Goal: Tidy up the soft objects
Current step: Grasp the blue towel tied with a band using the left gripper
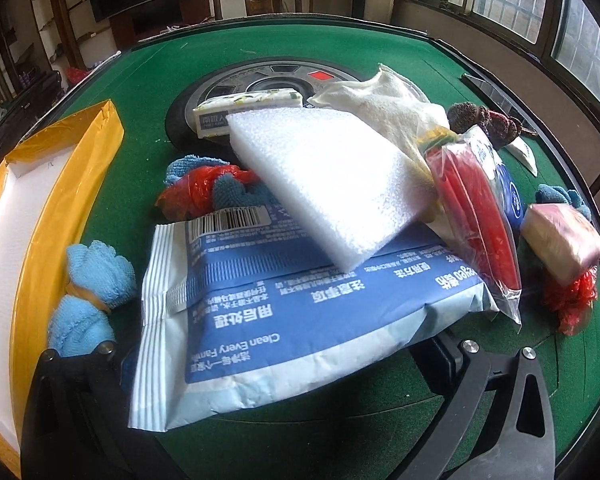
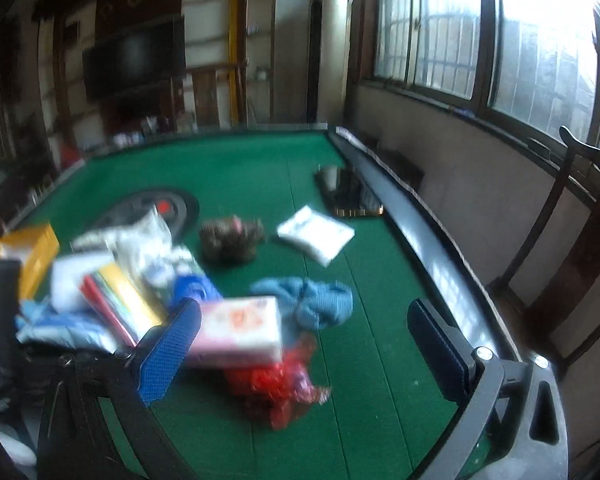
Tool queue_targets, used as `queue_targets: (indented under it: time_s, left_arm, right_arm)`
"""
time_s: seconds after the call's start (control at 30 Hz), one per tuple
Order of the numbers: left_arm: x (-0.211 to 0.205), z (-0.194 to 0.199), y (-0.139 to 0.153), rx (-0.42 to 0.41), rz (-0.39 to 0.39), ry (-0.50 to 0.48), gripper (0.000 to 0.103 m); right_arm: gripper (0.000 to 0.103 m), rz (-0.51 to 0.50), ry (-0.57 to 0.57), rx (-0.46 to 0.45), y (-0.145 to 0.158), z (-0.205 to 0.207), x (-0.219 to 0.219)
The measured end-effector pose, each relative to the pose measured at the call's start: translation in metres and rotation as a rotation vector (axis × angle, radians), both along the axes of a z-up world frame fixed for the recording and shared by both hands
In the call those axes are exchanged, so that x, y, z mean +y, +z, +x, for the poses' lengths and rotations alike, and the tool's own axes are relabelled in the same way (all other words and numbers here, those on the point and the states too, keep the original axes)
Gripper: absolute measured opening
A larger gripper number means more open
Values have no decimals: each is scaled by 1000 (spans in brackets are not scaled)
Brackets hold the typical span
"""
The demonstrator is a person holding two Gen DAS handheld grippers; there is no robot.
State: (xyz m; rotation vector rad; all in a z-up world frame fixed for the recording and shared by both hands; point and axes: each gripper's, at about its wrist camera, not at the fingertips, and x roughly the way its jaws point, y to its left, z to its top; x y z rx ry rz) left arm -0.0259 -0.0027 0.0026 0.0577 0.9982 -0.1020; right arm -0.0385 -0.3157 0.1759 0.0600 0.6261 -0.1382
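On the green desk a heap of soft things lies close in front of the left hand-held gripper, whose two black fingers stand wide apart with the near end of a blue-and-white wipes pack lying between them; whether the pads touch it cannot be told. A white foam block rests tilted on the pack's far end, and a clear bag of red items leans at its 3 o'clock. At 12 o'clock of the foam lie a tissue pack and a cream cloth. A tied blue cloth roll sits at 9 o'clock of the wipes pack, just beside a yellow-edged tray. In the blurred right wrist view, the right hand-held gripper is spread wide and grips nothing; a pink-and-white packet lies just beside its left blue pad, resting on a red crinkled bag. A blue towel lies at 1 o'clock of the packet, and a white sachet farther off at 12 o'clock.
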Motion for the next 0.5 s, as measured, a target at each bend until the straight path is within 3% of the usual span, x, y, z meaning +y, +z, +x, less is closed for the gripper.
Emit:
queue_targets:
  time_s: [0.03,0.1,0.13,0.23,0.3,0.4,0.5]
  left_arm:
    - [0,0,0,1,0,-3,103]
    - [1,-1,1,10,-12,-34,103]
    - [3,-3,2,16,-31,-51,103]
    - [20,-18,15,24,-171,-91,102]
    - [35,-35,34,-24,-235,-130,102]
    - [56,-61,62,-137,-211,-168,102]
    - [70,-69,71,-182,-112,-151,102]
  right_arm:
    - [102,91,44,-42,3,-1,-5]
    - [102,189,98,68,-6,23,-9]
    - [102,183,84,108,-11,36,-7]
    - [101,168,22,55,-14,45,-3]
    - [101,160,2,25,-20,50,-1]
    - [101,119,-13,9,-32,52,3]
    - [101,136,7,39,-33,53,1]
